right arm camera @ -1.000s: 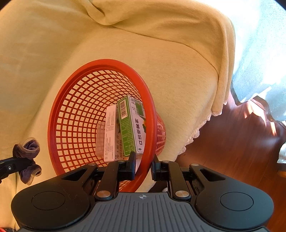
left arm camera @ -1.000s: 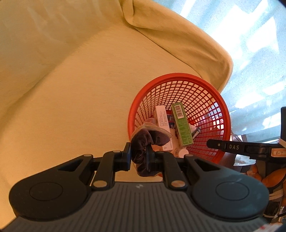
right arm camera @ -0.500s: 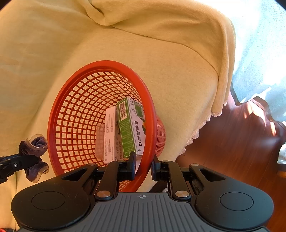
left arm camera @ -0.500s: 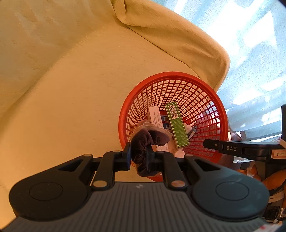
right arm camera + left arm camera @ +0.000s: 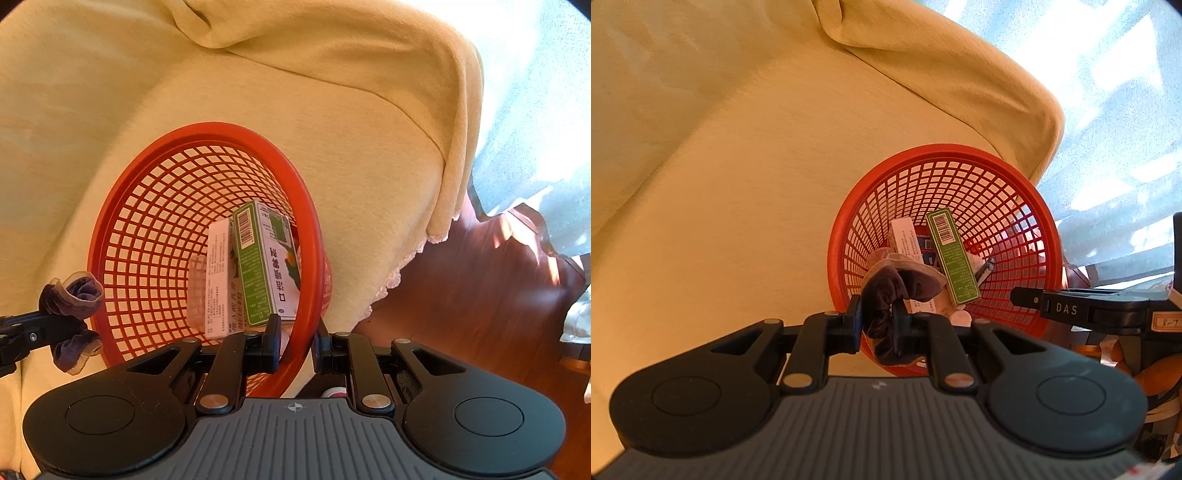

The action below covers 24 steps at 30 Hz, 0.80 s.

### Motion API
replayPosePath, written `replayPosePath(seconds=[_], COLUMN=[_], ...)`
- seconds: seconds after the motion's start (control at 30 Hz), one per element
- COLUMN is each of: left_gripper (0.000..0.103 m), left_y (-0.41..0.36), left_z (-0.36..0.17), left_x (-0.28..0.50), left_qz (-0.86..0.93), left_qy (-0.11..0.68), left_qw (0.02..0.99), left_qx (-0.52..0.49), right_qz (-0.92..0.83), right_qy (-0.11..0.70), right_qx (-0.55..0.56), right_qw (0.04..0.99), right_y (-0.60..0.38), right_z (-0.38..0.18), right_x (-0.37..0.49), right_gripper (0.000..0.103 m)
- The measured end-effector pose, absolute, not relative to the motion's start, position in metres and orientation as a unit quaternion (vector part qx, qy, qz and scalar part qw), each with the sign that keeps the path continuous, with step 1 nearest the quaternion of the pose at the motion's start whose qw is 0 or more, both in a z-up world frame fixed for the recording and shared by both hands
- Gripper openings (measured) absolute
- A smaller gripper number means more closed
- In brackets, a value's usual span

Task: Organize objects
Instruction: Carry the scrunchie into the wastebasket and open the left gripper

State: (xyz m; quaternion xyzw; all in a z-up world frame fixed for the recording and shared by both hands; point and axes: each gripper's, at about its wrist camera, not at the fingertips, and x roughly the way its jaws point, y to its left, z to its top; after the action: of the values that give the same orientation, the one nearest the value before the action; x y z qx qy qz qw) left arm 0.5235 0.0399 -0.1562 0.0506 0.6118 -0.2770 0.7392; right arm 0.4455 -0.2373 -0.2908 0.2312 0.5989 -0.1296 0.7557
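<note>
Scrunchie (image 5: 886, 295) clamped in left gripper (image 5: 875, 326) jaws; right gripper (image 5: 295, 343) jaws pinch basket (image 5: 308, 229) rim.

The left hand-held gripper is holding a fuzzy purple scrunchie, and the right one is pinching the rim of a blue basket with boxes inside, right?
Almost. The basket is red, not blue; the right wrist view shows it plainly. The rest holds: the left hand-held gripper grips the purple scrunchie, and the right hand-held gripper pinches the basket's rim, with the green box and white box inside.
</note>
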Motion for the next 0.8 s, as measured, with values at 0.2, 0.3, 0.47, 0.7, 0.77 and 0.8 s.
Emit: replayPosePath(seconds=[0.2,0.3,0.47,0.7,0.77,0.8], left_gripper=[0.012,0.019,0.026,0.027,0.027,0.027], left_y=[0.036,0.033,0.032,0.041,0.044,0.046], left_z=[-0.157,-0.156,-0.152,-0.150,-0.151,-0.151], left_x=[0.522,0.521,0.520,0.525,0.525,0.526], left_qz=[-0.284,-0.293,-0.299,-0.288,-0.283,-0.280], left_qy=[0.612,0.609,0.601,0.602,0.602,0.602], left_qw=[0.736,0.736,0.740,0.744,0.746,0.747], left_qx=[0.050,0.042,0.040,0.033,0.033,0.032], right_qz=[-0.128,-0.128,-0.129,-0.129,-0.129,-0.129], right_qy=[0.598,0.597,0.598,0.598,0.598,0.598], right_qx=[0.229,0.229,0.229,0.229,0.229,0.229], right_qw=[0.757,0.758,0.757,0.757,0.757,0.757], right_y=[-0.237,-0.237,-0.236,-0.237,-0.237,-0.237], right_z=[-0.290,-0.290,-0.290,-0.289,-0.289,-0.289], right_x=[0.445,0.445,0.446,0.446,0.446,0.446], right_gripper=[0.013,0.013,0.013,0.013,0.013,0.013])
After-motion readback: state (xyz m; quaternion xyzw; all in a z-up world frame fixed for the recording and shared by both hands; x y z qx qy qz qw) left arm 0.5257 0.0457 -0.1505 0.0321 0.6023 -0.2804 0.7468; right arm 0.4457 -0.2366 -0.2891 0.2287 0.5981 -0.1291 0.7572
